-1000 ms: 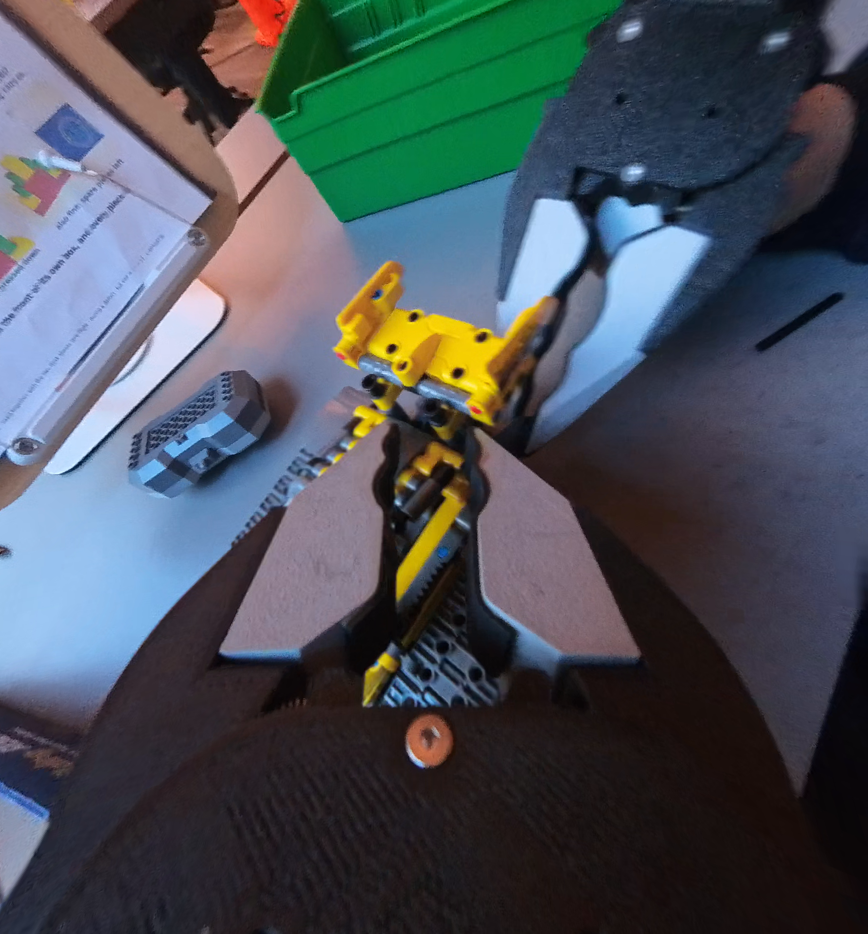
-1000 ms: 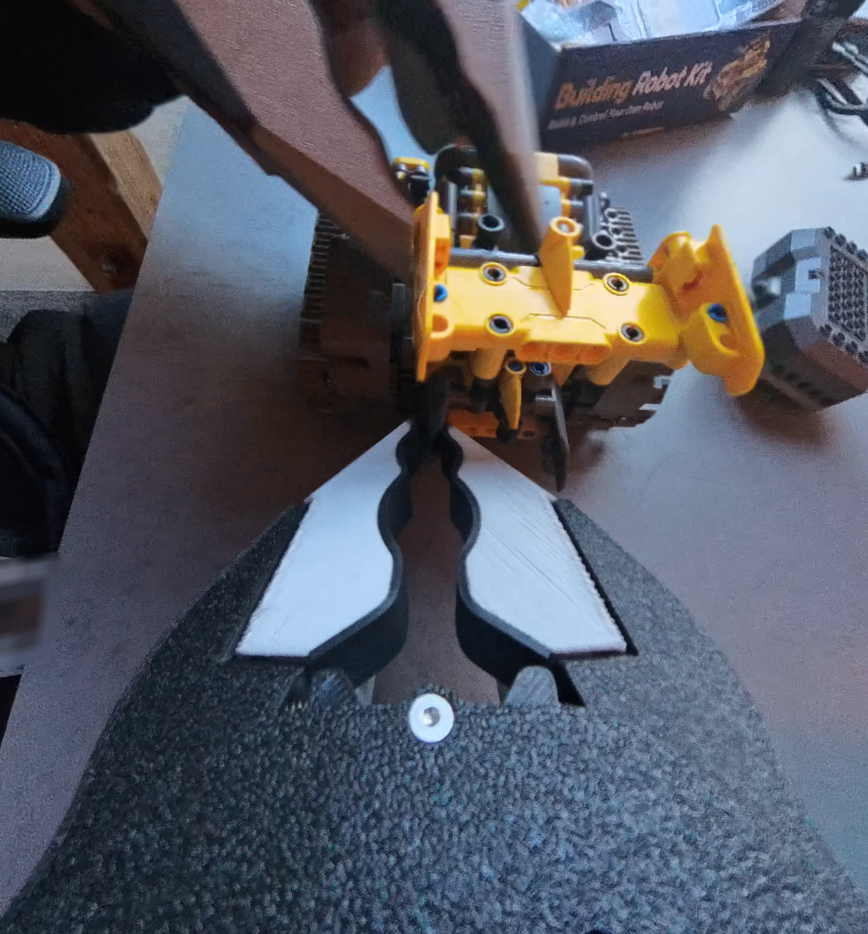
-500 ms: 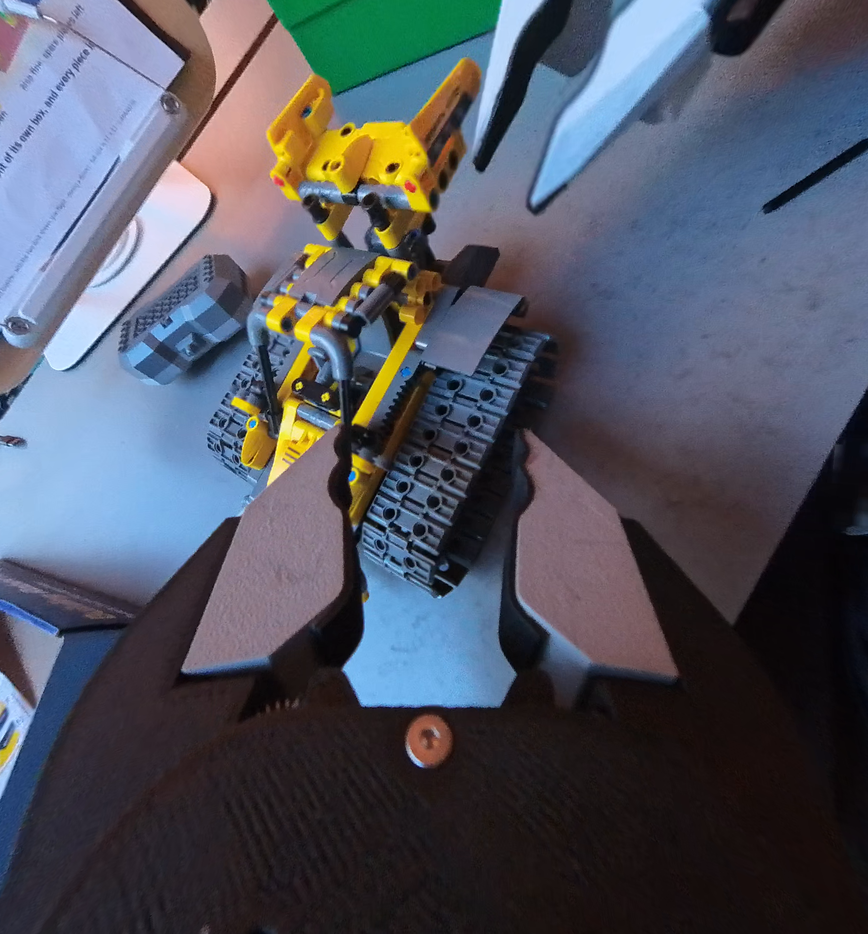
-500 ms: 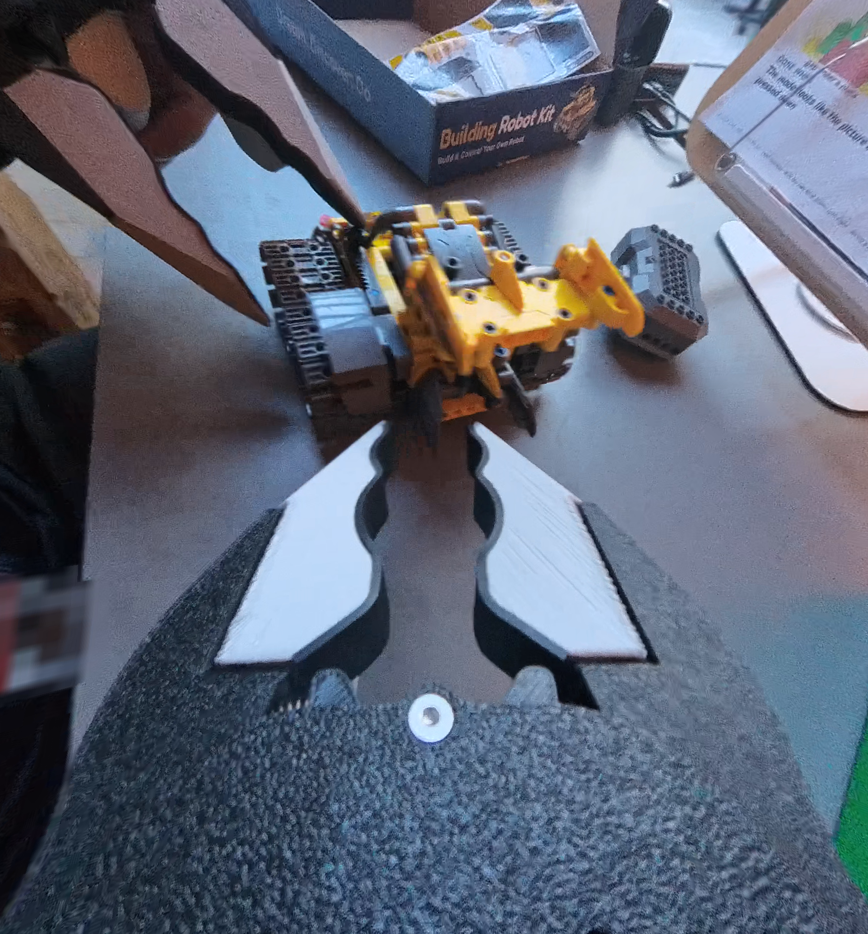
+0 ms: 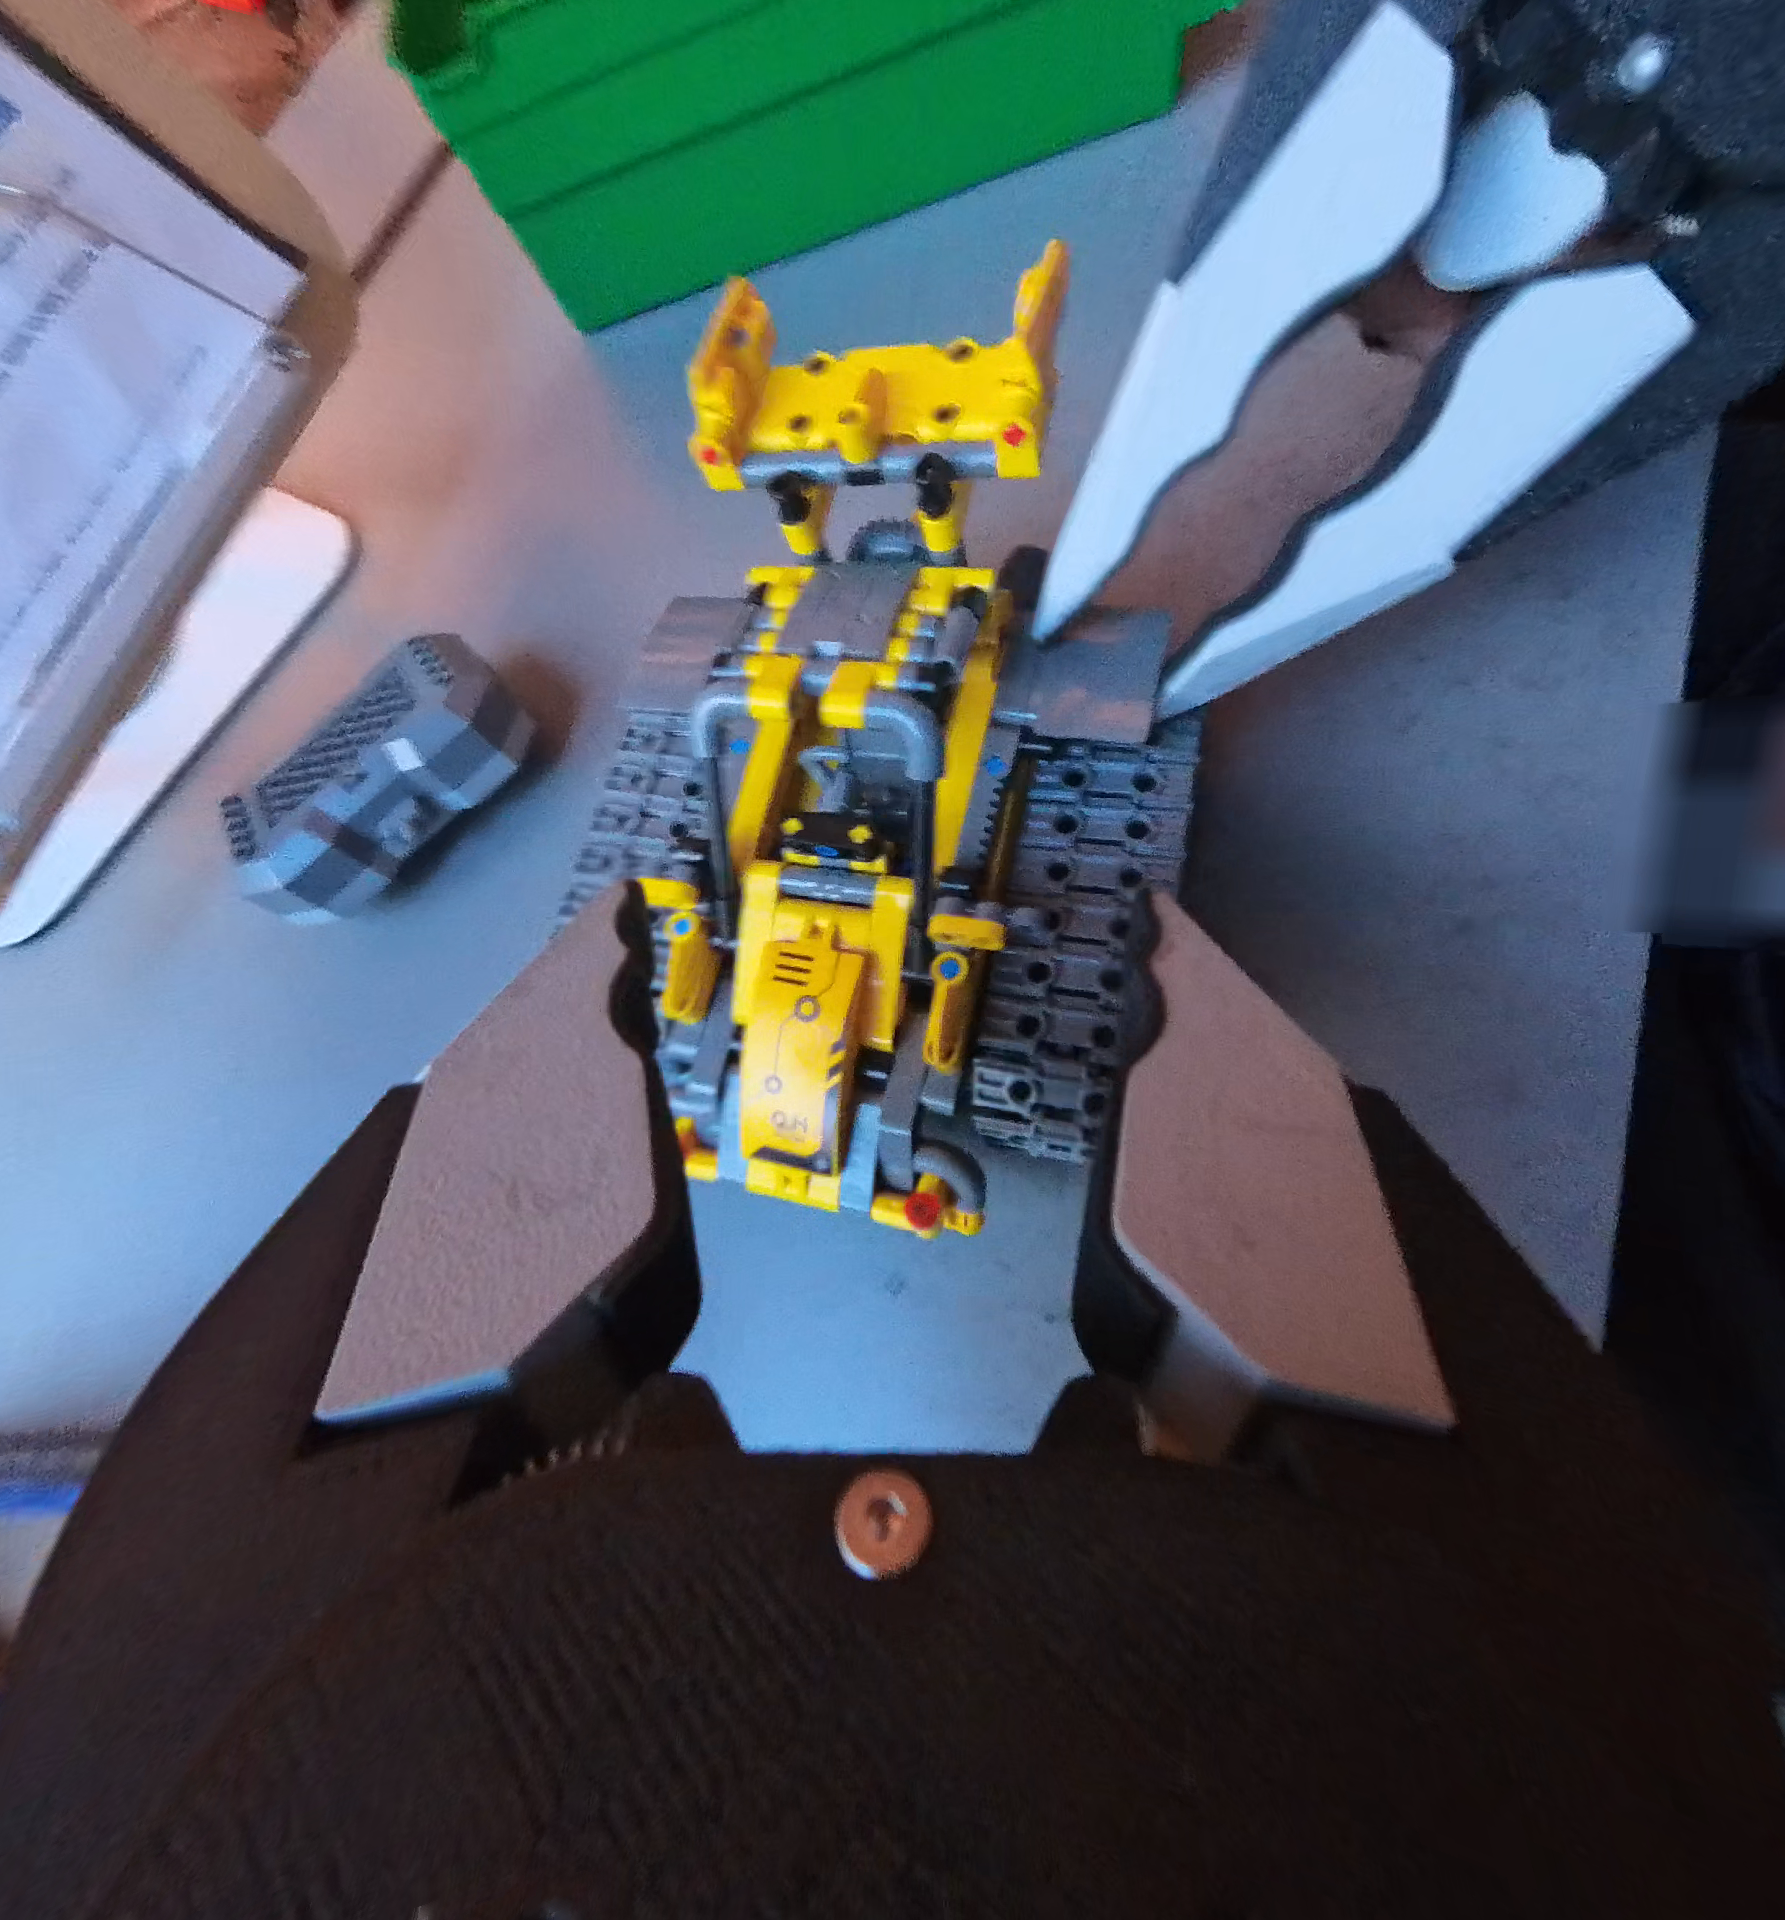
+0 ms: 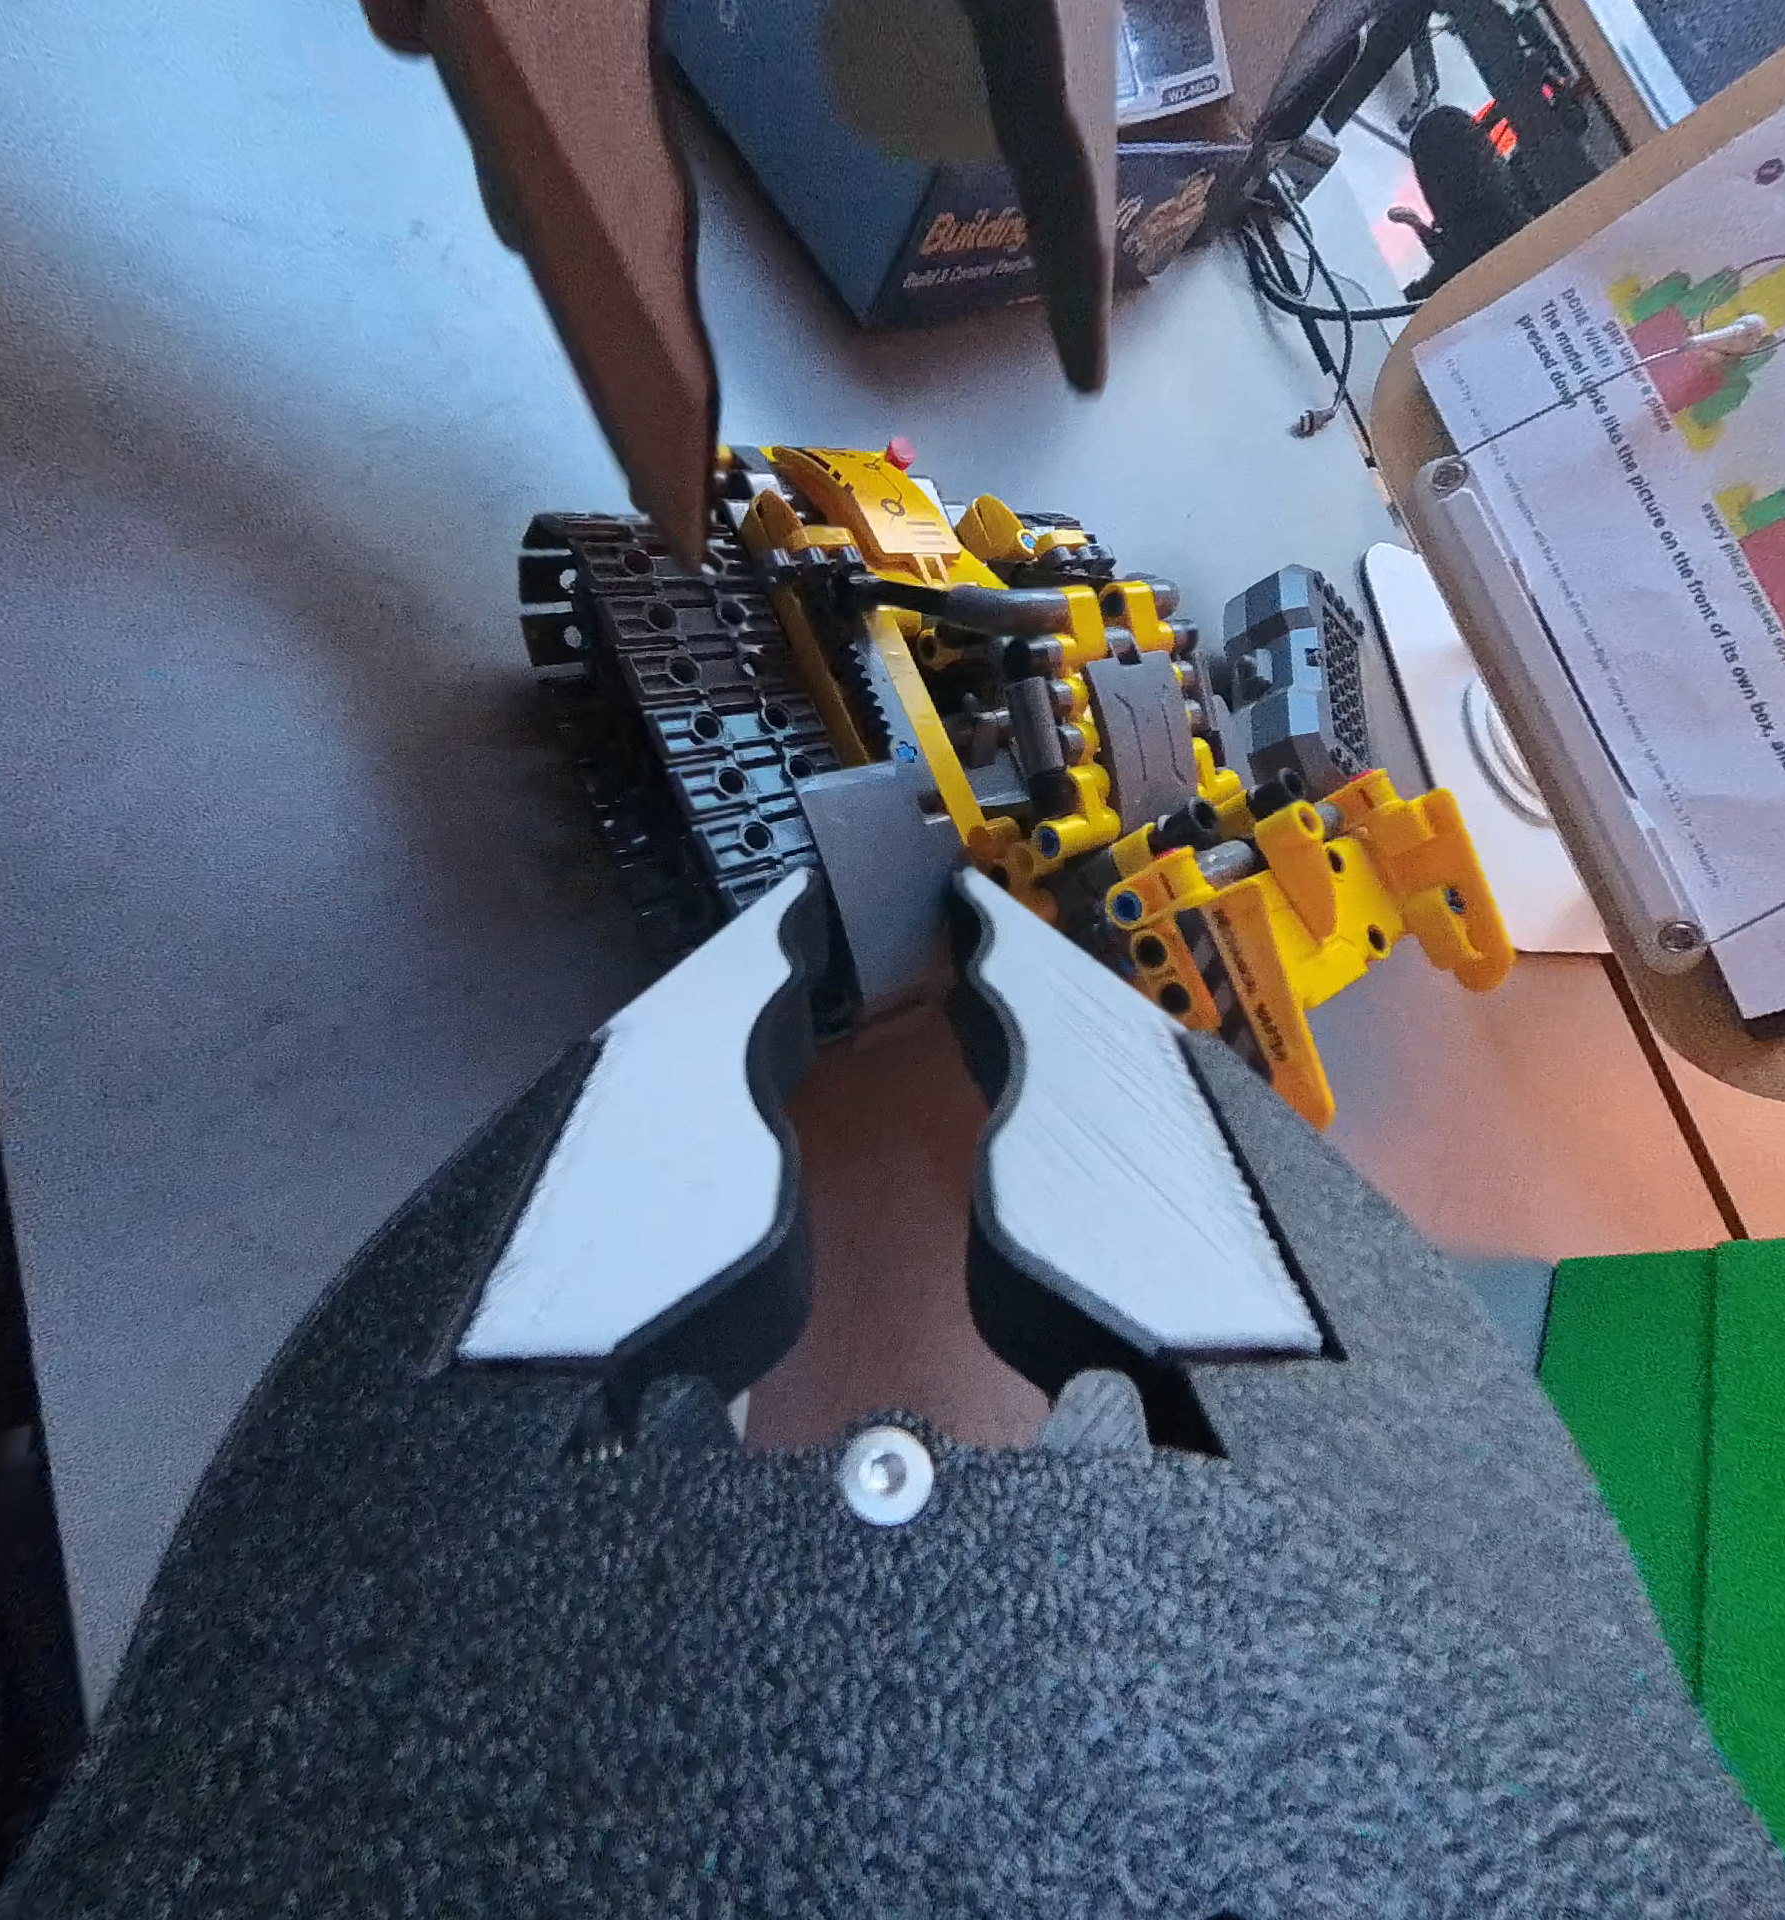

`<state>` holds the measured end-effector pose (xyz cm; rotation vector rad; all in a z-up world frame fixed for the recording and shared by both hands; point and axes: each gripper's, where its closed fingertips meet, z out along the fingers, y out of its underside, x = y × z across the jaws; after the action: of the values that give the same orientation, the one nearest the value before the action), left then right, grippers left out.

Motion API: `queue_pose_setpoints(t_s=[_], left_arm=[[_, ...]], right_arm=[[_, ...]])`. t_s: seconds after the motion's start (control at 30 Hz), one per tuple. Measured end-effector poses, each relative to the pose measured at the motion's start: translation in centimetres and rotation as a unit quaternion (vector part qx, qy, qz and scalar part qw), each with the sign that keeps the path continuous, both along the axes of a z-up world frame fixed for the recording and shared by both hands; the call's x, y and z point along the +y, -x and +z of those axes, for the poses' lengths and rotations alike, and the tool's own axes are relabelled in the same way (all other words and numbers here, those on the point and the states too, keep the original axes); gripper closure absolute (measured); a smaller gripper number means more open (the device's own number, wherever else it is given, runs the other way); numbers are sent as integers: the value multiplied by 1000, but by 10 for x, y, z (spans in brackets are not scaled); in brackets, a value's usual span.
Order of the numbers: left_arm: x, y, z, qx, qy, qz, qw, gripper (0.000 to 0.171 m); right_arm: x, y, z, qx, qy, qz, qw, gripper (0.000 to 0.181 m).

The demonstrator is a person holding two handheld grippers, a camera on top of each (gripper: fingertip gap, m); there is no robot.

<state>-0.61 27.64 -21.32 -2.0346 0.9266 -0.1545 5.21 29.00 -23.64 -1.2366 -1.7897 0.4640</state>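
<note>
Bare table (image 5: 1387,935) lies right of the tracked model (image 5: 867,883); left, a grey block (image 5: 379,790) and sign stand (image 5: 171,707) crowd it; a green bin (image 5: 784,135) blocks the far side.

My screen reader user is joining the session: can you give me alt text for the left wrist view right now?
The open left gripper straddles the rear of a yellow and grey tracked toy bulldozer on a grey table. The right gripper, also open, reaches in from the upper right with its white fingertips around the bulldozer's grey fender. A small grey block lies left, a green bin behind.
</note>
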Motion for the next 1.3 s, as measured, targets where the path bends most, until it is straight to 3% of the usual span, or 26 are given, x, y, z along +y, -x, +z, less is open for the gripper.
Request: queue_pose_setpoints(t_s=[0.13, 0.23, 0.37, 0.47, 0.63, 0.67, 0.7, 0.73, 0.8, 0.93, 1.1, 1.27, 1.3], left_arm=[[7, -16, -38, 66, 61, -46, 995, 74], [24, -23, -41, 67, 29, -13, 997, 75], [27, -25, -40, 66, 25, 7, 998, 77], [33, -28, -37, 36, 20, 30, 999, 78], [33, -33, -37, 57, 0, 37, 998, 78], [32, -33, -35, 52, -3, 38, 998, 80], [31, -36, -28, 37, -19, 31, 999, 104], [32, -37, -18, 18, -40, 39, 998, 114], [32, -41, -17, 6, -24, 48, 999, 120], [35, -37, -25, 94, -34, 57, 993, 117], [35, -49, 6, -30, -47, 52, 997, 137], [52, -39, -4, 11, -17, 62, 998, 124], [57, -38, -8, 19, -14, 65, 998, 123]], right_arm=[[3, 1, -1, -7, -3, 1, 1000, 162], [15, 1, 1, -11, -54, -11, 998, 166], [20, -1, 9, 37, 7, -18, 999, 173], [32, -5, 13, 56, -15, -40, 998, 177], [18, -8, 22, 77, 17, 11, 997, 181], [19, -8, 22, 79, 47, 12, 996, 181], [26, -9, 24, 89, 100, 0, 991, 181], [32, -9, 29, 111, 172, -6, 979, 181], [35, -10, 37, 141, 283, -2, 949, 181], [35, -11, 21, 97, 218, -15, 971, 181], [40, -20, 13, 79, 164, -20, 983, 181], [39, -30, 11, 73, 135, -18, 988, 181], [44, -31, 11, 69, 117, -25, 990, 173]])
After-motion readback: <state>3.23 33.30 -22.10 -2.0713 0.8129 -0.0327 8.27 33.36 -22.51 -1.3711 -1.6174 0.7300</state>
